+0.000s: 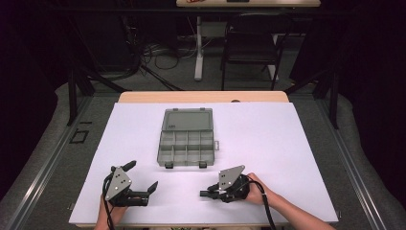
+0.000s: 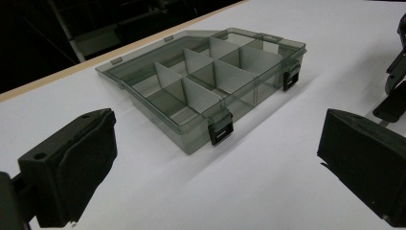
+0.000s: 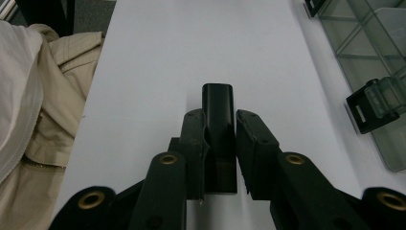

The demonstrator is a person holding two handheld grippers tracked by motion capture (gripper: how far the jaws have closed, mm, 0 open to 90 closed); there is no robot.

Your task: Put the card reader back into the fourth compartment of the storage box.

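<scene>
nearest the table edge: left claw [image 1: 141, 181] low on the white surface [image 1: 287, 143], jaws spread wide, nothing between them; seen the same in the left gripper view, both black pads far apart with bare white between. right claw [image 1: 205, 194] just across from it, lying on its side, pointed toward the left one, clenched on a small black block [image 3: 218, 120]. in the right gripper view, jaws pressed against both sides of that block, its rounded end poking out past the tips, over bare surface. a pale sleeve [image 3: 43, 86] at the left edge of that view.

a little farther in: grey translucent organizer box [image 1: 186, 137], resting flat near the middle of the surface, just beyond both claws and between them. lid swung fully open and lying flat behind the tray. two black latches [image 2: 220, 131] hanging loose on the near wall. white dividers [image 2: 201, 95] standing upright, splitting the tray into small compartments; every compartment that can be seen looks empty.

farther still: bare wooden table edge, then a dark floor, cables, a folding chair [image 1: 249, 45].

judged progress: early. box already open and ready, one small piece picked up, not yet carried over or dropped into a compartment. left to do, probably: bring the block across to the tray, release it into a cell, perhaps shut the lid and latches afterwards.
</scene>
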